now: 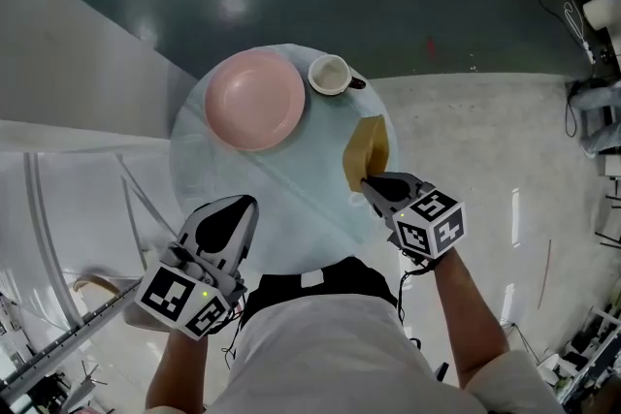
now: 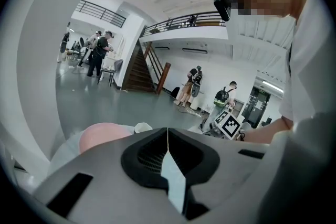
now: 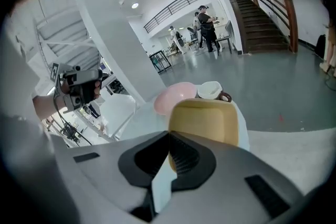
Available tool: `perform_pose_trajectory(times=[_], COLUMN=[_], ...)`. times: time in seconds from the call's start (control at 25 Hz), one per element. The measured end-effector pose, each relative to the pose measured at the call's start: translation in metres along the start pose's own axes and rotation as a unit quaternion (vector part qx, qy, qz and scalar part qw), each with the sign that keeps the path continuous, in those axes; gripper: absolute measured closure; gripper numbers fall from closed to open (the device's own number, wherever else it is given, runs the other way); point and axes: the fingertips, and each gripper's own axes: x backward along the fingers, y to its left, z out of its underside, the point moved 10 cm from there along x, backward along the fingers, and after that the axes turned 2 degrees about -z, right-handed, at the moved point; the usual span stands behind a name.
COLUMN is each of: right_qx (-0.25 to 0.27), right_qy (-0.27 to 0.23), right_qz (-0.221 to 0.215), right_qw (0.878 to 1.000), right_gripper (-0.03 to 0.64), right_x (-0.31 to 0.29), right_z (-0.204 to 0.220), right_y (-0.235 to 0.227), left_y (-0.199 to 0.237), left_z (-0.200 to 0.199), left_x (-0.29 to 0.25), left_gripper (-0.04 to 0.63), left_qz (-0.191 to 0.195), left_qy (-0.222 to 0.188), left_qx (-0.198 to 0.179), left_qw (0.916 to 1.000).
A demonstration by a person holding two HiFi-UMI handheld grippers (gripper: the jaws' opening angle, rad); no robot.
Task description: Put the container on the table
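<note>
Placement step in hand, as I judge it: right gripper point(image 1: 371, 185) has its jaws pinched together on the near edge of the tan container point(image 1: 367, 148), which sits over the right side of the round bench point(image 1: 281, 189), just inside the rim. Cannot tell whether the container's far end touches the surface or hangs just above it. From the head view it reads as a narrow strip, so it seems tipped up on edge rather than lying flat. Its long axis runs from the gripper outward, the far end pointing roughly toward the white cup point(image 1: 330, 75). The right gripper view shows one broad, rounded-rectangular face of it; whether that is the underside or the inside, I cannot say. Pink plate point(image 1: 254, 99) lies left of the cup, the two almost touching, and both are apart from the container. Left gripper point(image 1: 243, 208) hovers at the bench's near-left edge, jaws closed flush with nothing between them. Next move, by my reading: roll the container level so its base faces down, lower it onto the bare patch short of the cup, then part the jaws and back straight off.
</note>
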Motion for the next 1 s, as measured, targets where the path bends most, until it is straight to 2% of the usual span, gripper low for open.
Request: perform_pose_trajectory(times=[0.32, 0.48, 1.0], right_qx=[0.06, 0.087, 0.135], right_qy=[0.061, 0.105, 0.155], right_qz=[0.024, 0.028, 0.031], right_qw=[0.996, 0.99, 0.978], right_gripper=[0.589, 0.589, 0.589], right_x=[-0.024, -0.028, -0.072], right_z=[0.01, 0.001, 0.017], right_y=[0.0, 0.01, 0.022], left_y=[0.011, 0.016, 0.041], left_z=[0.009, 0.009, 0.02], left_x=[-0.001, 0.0, 0.01], left_gripper=[0.569, 0.569, 0.569], left_qz=[0.001, 0.002, -0.003], left_qy=[0.004, 0.004, 0.002], left_qx=[0.01, 0.015, 0.031], left_qw=[0.9999, 0.9999, 0.9995])
